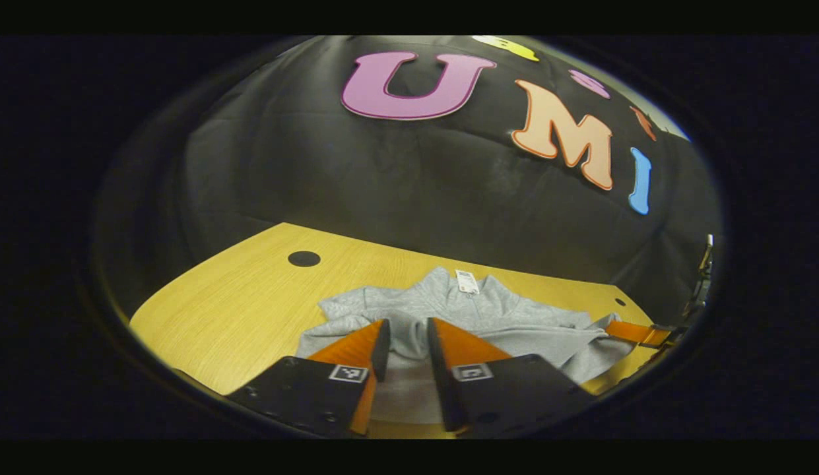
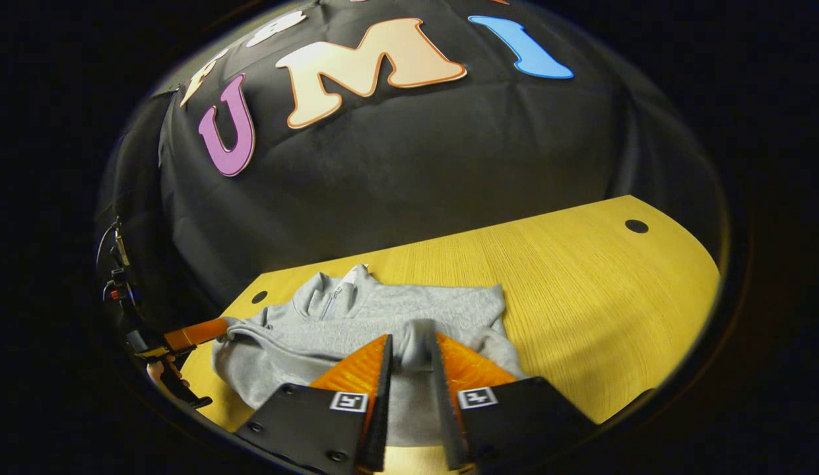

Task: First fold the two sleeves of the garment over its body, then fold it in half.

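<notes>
Left gripper (image 1: 407, 333): nearest in the left gripper view, we see its jaws set narrowly with grey cloth bunched between them; whether both fingers press on the cloth, we cannot tell
Right gripper (image 2: 410, 346): nearest in the right gripper view, jaws likewise narrow, a fold of cloth rising between the tips; the grip itself is hard to judge
Garment (image 1: 488, 323): a grey zip-neck top lying on the table just past the fingers, collar and white tag on the far side; its near hem is hidden behind the gripper bodies
Sleeves: bunched folds on both sides, and we cannot make out how each one lies
Other gripper: at the edge of each view, cut off, jaws unclear
Table (image 2: 581, 284): yellow wood with dark round holes, bare to the right of the garment in the right gripper view
Wall: black cloth, farthest
</notes>
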Available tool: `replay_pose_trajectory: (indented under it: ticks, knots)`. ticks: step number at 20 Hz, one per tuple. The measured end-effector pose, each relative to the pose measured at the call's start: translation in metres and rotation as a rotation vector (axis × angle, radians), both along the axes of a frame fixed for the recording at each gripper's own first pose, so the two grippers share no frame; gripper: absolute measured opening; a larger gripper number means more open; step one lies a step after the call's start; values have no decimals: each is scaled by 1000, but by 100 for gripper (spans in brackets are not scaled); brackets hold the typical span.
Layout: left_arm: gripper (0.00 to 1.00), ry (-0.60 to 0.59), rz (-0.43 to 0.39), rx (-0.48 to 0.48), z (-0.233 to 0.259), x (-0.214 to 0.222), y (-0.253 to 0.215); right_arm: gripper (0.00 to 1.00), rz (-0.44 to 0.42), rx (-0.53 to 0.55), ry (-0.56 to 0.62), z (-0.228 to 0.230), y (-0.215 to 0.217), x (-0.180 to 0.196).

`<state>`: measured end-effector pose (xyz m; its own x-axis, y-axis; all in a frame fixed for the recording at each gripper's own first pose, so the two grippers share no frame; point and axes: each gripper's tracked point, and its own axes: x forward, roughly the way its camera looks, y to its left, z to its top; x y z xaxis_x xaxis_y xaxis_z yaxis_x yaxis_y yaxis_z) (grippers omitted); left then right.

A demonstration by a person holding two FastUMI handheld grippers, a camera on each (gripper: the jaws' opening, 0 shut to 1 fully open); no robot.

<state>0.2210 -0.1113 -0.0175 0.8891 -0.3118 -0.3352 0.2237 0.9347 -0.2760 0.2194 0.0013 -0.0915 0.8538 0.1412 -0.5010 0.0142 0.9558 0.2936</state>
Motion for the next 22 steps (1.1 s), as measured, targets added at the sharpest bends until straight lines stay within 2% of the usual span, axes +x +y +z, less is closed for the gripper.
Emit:
replay_pose_trajectory:
  ticks: [2, 3, 4, 6, 8, 11, 14, 19, 22]
  knots:
    - [82, -28, 27, 20, 10, 3, 4, 76, -5, -28, -47, 10, -3, 2]
    - [89, -55, 49, 38, 19, 4, 9, 97, -7, -65, -81, 17, -7, 5]
    - [93, -92, 72, 49, 31, 3, 16, 97, -3, -94, -114, 27, -9, 4]
    - [94, -172, 108, 40, 60, 1, 27, 98, 7, -127, -188, 49, -7, 1]
    - [93, -229, 111, 26, 81, -11, 33, 98, 10, -140, -259, 72, -5, -7]
    - [93, -312, 104, 60, 105, -33, 45, 98, 14, -131, -340, 103, -1, -28]
    - [93, -356, 99, 92, 116, -59, 55, 97, 5, -140, -419, 127, -2, -57]
    - [92, -407, 64, 67, 111, -114, 56, 97, -4, -196, -536, 144, -2, -117]
    - [93, -447, 82, 125, 99, -146, 61, 97, -5, -185, -562, 144, 2, -153]
